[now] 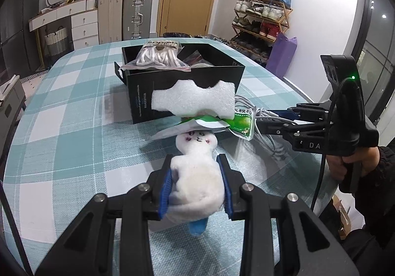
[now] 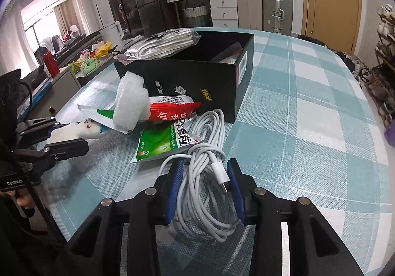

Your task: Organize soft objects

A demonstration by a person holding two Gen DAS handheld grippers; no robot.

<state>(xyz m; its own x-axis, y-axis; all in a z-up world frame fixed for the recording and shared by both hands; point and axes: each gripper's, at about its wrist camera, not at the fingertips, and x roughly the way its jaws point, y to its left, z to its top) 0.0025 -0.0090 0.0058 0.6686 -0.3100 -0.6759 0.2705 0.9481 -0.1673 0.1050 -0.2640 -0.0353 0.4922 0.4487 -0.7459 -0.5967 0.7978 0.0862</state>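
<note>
The left gripper (image 1: 197, 174) is closed on the plush (image 1: 195, 177): both blue pads press into its white body, and its head points forward, away from the gripper. The plush head lies just under the edge of a white-and-green packet (image 1: 197, 125), directly ahead of the fingertips.

Ahead of that packet, a foam block (image 1: 195, 100) leans against the near wall of the black box (image 1: 138, 93). A bagged white cord (image 1: 158, 56) rests on the box rim, farther ahead of the left gripper. The box stands on the checked tablecloth (image 1: 74, 108).

The right gripper (image 2: 205, 184) has its fingers set around the white cable coil (image 2: 207, 177). The pads lie beside the coil on both sides; whether they clamp it cannot be determined from these views. The cable's plug sits beside the right pad.

Ahead and left of the right gripper lie a green packet (image 2: 158, 142) and a red packet (image 2: 170, 113), both touching the coil's far loops.
</note>
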